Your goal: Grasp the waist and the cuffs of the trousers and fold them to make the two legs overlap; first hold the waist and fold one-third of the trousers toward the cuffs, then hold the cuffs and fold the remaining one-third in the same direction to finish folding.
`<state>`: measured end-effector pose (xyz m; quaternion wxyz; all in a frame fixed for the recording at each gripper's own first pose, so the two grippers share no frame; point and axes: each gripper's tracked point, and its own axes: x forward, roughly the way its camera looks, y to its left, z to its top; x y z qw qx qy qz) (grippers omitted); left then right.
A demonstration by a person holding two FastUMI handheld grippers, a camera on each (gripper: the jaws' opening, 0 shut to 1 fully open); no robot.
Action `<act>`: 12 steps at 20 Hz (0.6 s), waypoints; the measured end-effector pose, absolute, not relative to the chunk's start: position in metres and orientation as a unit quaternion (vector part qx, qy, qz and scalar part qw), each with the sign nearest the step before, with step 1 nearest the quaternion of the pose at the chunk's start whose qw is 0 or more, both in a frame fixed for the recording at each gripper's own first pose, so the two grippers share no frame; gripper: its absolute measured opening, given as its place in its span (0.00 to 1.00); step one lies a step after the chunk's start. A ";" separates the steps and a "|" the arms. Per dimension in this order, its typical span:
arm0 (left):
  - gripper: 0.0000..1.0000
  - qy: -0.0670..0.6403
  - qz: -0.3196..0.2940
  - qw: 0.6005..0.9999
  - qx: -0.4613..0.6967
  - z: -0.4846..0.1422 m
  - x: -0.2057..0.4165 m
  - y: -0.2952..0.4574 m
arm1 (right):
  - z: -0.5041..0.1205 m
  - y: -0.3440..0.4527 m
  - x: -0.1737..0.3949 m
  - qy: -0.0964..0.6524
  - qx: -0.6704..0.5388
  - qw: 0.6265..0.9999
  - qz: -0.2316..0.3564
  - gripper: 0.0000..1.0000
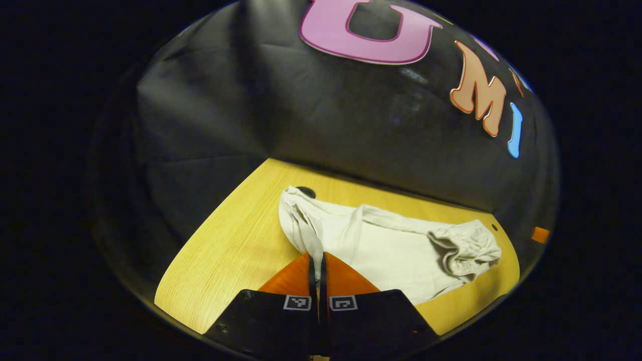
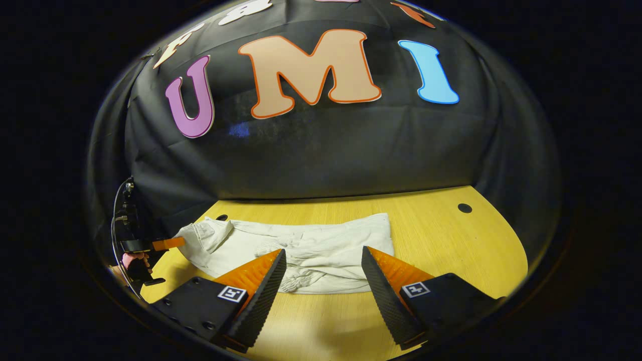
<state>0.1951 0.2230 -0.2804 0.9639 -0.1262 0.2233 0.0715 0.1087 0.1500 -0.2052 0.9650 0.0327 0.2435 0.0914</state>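
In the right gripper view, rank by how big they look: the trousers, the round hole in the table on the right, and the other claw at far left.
1. Trousers, largest.
2. Other claw, farther away, so unsure.
3. Round hole, smallest.

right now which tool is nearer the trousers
Left. The left tool is shut on the trousers at one end; the right tool hangs open just in front of them.

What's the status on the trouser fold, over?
Left hand-held gripper shut on trousers at one end. Right hand-held gripper open, hovering above the other end. Trousers lie on the table. Nothing in the way.
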 end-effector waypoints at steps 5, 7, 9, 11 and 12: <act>0.00 0.187 0.010 0.978 -0.096 -0.223 0.230 0.139 | -0.190 0.115 0.110 0.237 0.036 0.967 0.085 0.97; 0.00 0.174 -0.021 0.981 -0.084 -0.200 0.246 0.091 | -0.187 0.097 0.110 0.237 0.035 0.967 0.083 0.97; 0.00 0.164 -0.047 0.983 -0.073 -0.183 0.260 0.045 | -0.186 0.078 0.111 0.238 0.035 0.967 0.082 0.97; 0.00 0.155 -0.069 0.984 -0.055 -0.167 0.276 0.000 | -0.185 0.056 0.109 0.239 0.031 0.967 0.079 0.97; 0.00 0.149 -0.082 0.984 -0.050 -0.159 0.283 -0.024 | -0.185 0.045 0.108 0.240 0.029 0.967 0.077 0.97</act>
